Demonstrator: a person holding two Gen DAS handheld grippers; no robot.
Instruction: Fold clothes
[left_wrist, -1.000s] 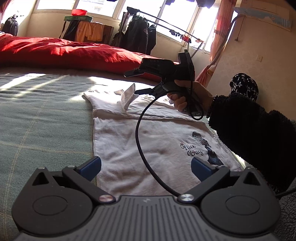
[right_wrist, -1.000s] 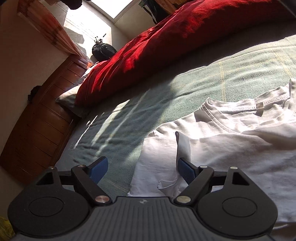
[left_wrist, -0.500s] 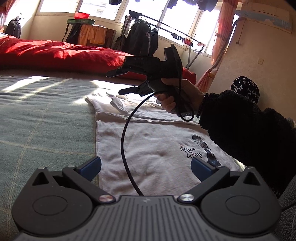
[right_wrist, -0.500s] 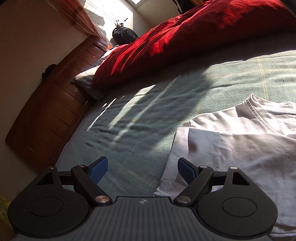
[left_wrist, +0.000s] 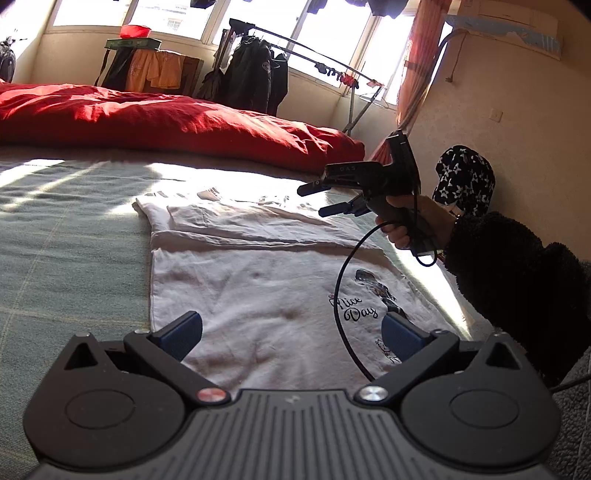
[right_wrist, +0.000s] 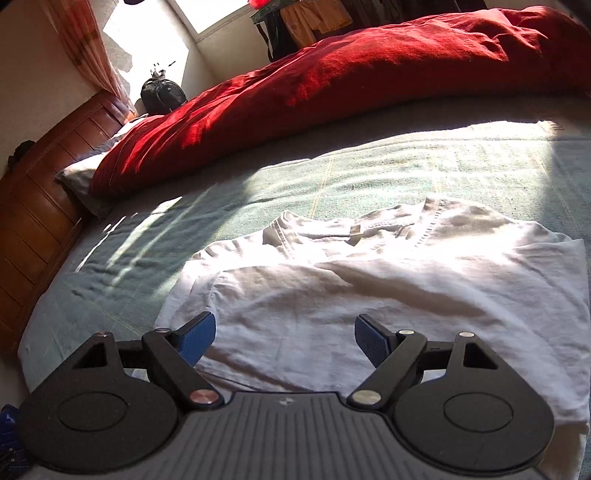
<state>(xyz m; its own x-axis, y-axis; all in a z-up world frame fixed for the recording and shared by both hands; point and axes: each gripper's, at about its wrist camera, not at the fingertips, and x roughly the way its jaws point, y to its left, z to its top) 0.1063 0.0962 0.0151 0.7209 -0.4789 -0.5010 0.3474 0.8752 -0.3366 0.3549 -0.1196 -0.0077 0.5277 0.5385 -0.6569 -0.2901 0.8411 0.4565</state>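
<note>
Both jaws are held open, nothing gripped; the white shirt (left_wrist: 266, 295) lies lengthwise ahead of the left gripper (left_wrist: 291, 332), while the right gripper (right_wrist: 284, 338) is seen above its collar end.

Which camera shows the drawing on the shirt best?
The left wrist view: the print with its writing shows on the white shirt. The right wrist view shows only plain white cloth and the collar, no drawing.

White tee (left_wrist: 258, 288) w/ black print, red duvet (left_wrist: 166, 118), green plaid sheet (left_wrist: 66, 258)
</note>
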